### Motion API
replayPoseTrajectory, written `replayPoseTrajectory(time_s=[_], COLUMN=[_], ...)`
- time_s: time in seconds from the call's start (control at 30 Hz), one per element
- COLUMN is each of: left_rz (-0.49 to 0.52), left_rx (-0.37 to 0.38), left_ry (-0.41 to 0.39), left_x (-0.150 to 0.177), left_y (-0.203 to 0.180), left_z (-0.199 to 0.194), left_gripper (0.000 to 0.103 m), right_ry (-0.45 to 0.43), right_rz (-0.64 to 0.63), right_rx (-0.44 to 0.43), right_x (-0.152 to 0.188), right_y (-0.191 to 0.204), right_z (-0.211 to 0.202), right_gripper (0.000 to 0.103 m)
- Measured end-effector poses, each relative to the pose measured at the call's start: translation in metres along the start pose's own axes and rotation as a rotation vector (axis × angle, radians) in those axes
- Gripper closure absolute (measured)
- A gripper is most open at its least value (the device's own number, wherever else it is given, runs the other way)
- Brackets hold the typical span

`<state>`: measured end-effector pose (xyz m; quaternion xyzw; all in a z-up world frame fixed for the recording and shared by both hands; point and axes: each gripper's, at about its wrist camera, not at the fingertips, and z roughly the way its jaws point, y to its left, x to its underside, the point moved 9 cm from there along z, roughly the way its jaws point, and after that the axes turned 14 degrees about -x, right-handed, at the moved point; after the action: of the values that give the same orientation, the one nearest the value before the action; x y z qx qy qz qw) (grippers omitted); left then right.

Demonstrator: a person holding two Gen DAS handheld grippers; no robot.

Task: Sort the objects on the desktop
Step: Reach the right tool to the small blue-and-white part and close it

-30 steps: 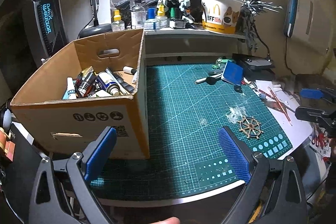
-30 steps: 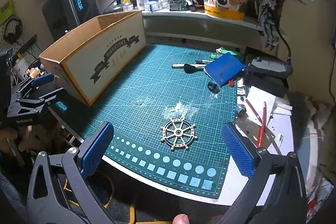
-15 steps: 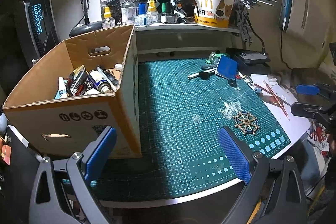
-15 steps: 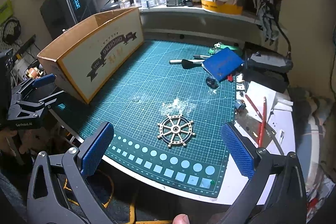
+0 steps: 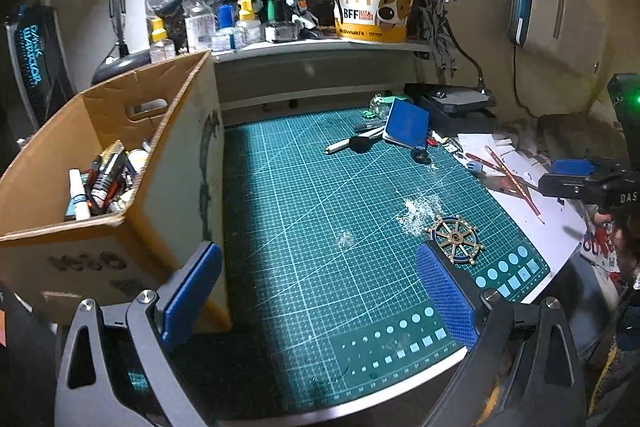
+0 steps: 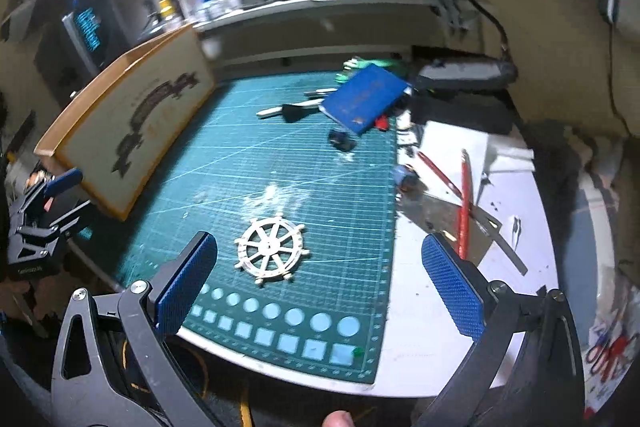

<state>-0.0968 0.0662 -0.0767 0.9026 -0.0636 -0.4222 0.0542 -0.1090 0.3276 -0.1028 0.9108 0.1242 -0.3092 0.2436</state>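
Cardboard box (image 5: pixel 120 163) is seen at the left of the green cutting mat (image 5: pixel 312 211), filled with tubes and markers (image 5: pixel 100 179). Just beside its near corner the left gripper (image 5: pixel 320 291) is held with its blue pads spread wide and nothing between them. Further right, the ship's wheel ornament (image 6: pixel 272 247) lies flat on the mat near the front edge, between and just beyond the released fingers of the right gripper (image 6: pixel 320 283), untouched. A blue notebook (image 6: pixel 364 97) and a black-tipped brush (image 6: pixel 292 111) are found at the mat's far side. Red pencils (image 6: pixel 464 195) rest on white paper at the right.
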Motion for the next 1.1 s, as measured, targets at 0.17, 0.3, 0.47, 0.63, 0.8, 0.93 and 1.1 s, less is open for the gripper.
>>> replayPoseTrajectory(time_s=[0.17,0.3,0.47,0.63,0.8,0.93,1.1], left_rz=[0.030,0.060,0.061,0.056,0.047,0.044,0.042], left_rx=[0.008,0.029,0.056,0.054,0.047,0.046,0.046], left_ry=[-0.013,-0.029,-0.003,0.029,0.061,0.073,0.073], left_x=[-0.007,-0.013,-0.015,-0.013,-0.009,-0.007,-0.007], left_y=[-0.015,-0.029,-0.039,-0.039,-0.034,-0.032,-0.028], left_z=[0.009,0.016,0.032,0.046,0.058,0.063,0.062], left_gripper=[0.008,0.020,0.034,0.034,0.034,0.034,0.034], right_ry=[0.010,0.025,0.046,0.083,0.124,0.145,0.147], right_rz=[0.044,0.029,0.010,-0.002,0.001,0.005,0.004], right_rx=[0.043,0.075,0.117,0.162,0.169,0.164,0.173], right_x=[-0.001,-0.008,-0.026,-0.036,-0.036,-0.034,-0.032], right_y=[-0.035,-0.049,-0.066,-0.081,-0.090,-0.095,-0.099], right_z=[0.015,0.028,0.046,0.066,0.083,0.094,0.093], right_gripper=[0.024,0.039,0.052,0.052,0.054,0.069,0.075])
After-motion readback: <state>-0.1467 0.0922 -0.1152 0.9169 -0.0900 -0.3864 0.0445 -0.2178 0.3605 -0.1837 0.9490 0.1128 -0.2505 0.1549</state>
